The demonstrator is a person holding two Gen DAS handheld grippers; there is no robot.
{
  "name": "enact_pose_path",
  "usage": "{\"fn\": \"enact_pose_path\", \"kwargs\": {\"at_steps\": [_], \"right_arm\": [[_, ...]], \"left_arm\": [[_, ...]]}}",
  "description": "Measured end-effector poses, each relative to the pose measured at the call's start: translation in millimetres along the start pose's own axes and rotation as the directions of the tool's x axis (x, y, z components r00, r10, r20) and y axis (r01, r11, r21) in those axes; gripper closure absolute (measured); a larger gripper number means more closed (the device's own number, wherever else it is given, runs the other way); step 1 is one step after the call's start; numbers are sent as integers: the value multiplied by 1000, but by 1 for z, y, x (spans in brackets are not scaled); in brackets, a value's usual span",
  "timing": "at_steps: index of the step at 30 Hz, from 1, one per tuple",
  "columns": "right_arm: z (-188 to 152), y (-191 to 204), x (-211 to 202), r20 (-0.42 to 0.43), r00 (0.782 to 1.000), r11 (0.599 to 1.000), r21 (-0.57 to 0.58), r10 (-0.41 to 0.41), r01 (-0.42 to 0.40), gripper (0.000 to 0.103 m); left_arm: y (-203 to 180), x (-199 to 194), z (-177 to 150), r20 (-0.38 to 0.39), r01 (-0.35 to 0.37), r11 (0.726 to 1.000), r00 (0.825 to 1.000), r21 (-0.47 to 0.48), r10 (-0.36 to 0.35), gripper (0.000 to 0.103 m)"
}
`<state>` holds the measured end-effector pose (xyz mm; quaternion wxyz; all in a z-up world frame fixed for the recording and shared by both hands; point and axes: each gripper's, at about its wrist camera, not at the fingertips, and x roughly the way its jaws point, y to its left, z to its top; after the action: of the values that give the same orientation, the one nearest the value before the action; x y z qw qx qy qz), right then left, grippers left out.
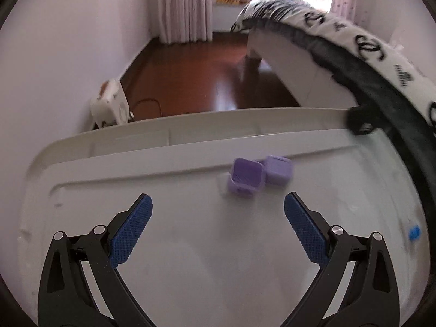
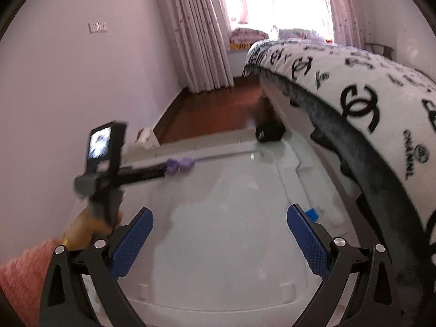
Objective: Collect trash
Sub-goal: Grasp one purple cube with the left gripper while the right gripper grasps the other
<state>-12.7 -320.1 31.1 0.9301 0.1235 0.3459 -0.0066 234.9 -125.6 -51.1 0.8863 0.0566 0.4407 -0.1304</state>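
Observation:
Two small purple square cups (image 1: 246,176) lie close together on a white plastic bin lid (image 1: 190,231), one showing its open mouth. My left gripper (image 1: 218,207) is open and empty, just short of the cups. In the right wrist view the cups (image 2: 178,165) sit by the far ridge of the lid (image 2: 231,231). The left gripper's body (image 2: 106,169) reaches toward them, held by a hand. My right gripper (image 2: 220,219) is open and empty above the near part of the lid. A small blue piece (image 2: 311,214) lies by its right finger; it also shows in the left wrist view (image 1: 414,232).
A bed with a black-and-white logo blanket (image 2: 354,87) runs along the right and overhangs the lid. A black object (image 2: 269,133) sits at the lid's far right corner. A white appliance (image 1: 109,106) stands by the left wall. Wooden floor (image 1: 190,76) and curtains lie beyond.

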Motion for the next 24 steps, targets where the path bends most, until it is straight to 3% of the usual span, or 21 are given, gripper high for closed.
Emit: {"fn": "enact_pose_path", "kwargs": {"at_steps": [7,10,12,13,16,20,24], "right_arm": [[2,4,8,-19,999,999,-7,32,-32,5],[0,8,10,-28,999,999,-17,38,-39,5],[0,11,13,-34,999,999,-22,34,-35,5],[1,11,16,-38,999,999,-21,34,-35,5],[13,12,40,-59,997,999,-5,46,-47,6],[44,21,107,-125,991,998,16,54,-53,10],[67,50,181,-216,976,1000,-15,17,-21,21]], "left_arm": [[-5,40,14,-68,-55,996,996,65,60,10],[-9,43,18,-73,-52,995,996,83,58,27],[-14,41,19,-65,-57,992,996,112,65,47],[-14,39,19,-60,-76,990,995,119,84,69],[-2,32,18,-87,-4,998,996,59,9,72],[19,11,4,-68,3,1000,998,25,-1,72],[46,-11,-15,-46,-5,1000,999,-7,5,72]]}}
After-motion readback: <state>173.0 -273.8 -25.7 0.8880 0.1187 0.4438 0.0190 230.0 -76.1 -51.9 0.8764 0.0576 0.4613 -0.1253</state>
